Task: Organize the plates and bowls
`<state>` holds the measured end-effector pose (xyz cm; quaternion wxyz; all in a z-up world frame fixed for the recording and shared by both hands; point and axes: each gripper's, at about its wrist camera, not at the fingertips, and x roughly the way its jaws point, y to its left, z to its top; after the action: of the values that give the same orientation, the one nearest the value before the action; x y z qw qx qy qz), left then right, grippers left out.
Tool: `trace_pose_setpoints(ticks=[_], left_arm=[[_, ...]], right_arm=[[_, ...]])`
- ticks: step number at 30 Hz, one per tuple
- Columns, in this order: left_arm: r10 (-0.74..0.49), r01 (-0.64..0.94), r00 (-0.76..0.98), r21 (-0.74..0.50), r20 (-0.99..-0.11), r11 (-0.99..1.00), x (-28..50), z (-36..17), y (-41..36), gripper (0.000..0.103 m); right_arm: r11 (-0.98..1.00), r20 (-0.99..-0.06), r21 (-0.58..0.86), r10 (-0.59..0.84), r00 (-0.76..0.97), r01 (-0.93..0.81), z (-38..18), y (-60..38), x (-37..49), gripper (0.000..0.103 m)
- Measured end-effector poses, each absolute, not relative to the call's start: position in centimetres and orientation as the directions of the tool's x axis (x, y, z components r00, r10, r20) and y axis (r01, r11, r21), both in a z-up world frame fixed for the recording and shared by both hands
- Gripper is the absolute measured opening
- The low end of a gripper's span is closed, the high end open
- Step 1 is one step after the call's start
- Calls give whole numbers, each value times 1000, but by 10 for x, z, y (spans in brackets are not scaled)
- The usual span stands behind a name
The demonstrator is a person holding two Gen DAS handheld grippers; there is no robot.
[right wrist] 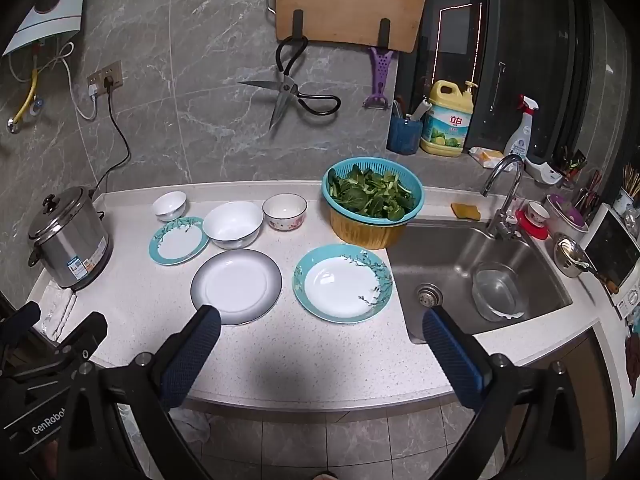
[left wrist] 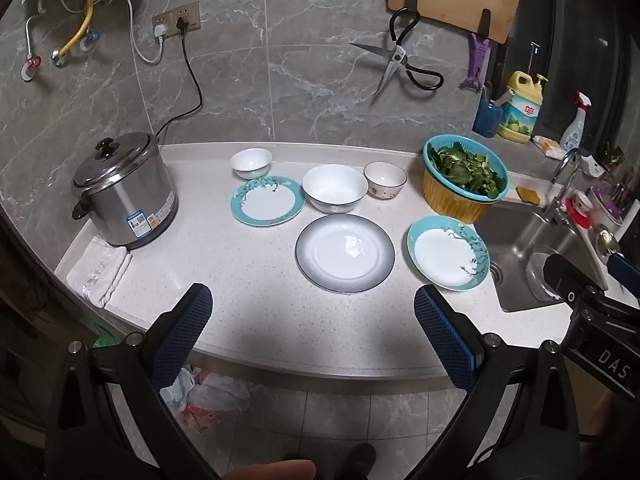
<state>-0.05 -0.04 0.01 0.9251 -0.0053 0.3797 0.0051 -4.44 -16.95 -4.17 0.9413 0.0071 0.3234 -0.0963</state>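
On the white counter lie a grey-rimmed plate point(left wrist: 345, 253) point(right wrist: 236, 286), a large teal-rimmed plate point(left wrist: 449, 253) point(right wrist: 343, 283) by the sink, and a small teal-rimmed plate point(left wrist: 267, 201) point(right wrist: 179, 239). Behind them stand a large white bowl point(left wrist: 334, 188) point(right wrist: 233, 224), a small white bowl point(left wrist: 251, 162) point(right wrist: 170, 203) and a patterned bowl point(left wrist: 385, 179) point(right wrist: 285, 211). My left gripper point(left wrist: 314, 306) hangs open over the counter's front edge, short of the plates. My right gripper point(right wrist: 322, 328) is open too, nothing between its fingers, in front of the large teal plate.
A steel cooker point(left wrist: 126, 190) stands at the left with a folded cloth point(left wrist: 100, 270) before it. A teal colander of greens point(left wrist: 464, 172) in a yellow basin sits beside the sink point(right wrist: 480, 276), which holds a clear bowl point(right wrist: 496, 292). Scissors point(right wrist: 288, 88) hang on the wall.
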Motion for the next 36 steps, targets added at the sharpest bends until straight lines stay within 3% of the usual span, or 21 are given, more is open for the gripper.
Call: trace_pose_setpoints(ticks=[36], left_arm=[[-1,-9,708,-11,-706,1000,0,-10,-10,103]], right_arm=[[981,-611,-53,-179,771,185,-43,-169,-46,103]])
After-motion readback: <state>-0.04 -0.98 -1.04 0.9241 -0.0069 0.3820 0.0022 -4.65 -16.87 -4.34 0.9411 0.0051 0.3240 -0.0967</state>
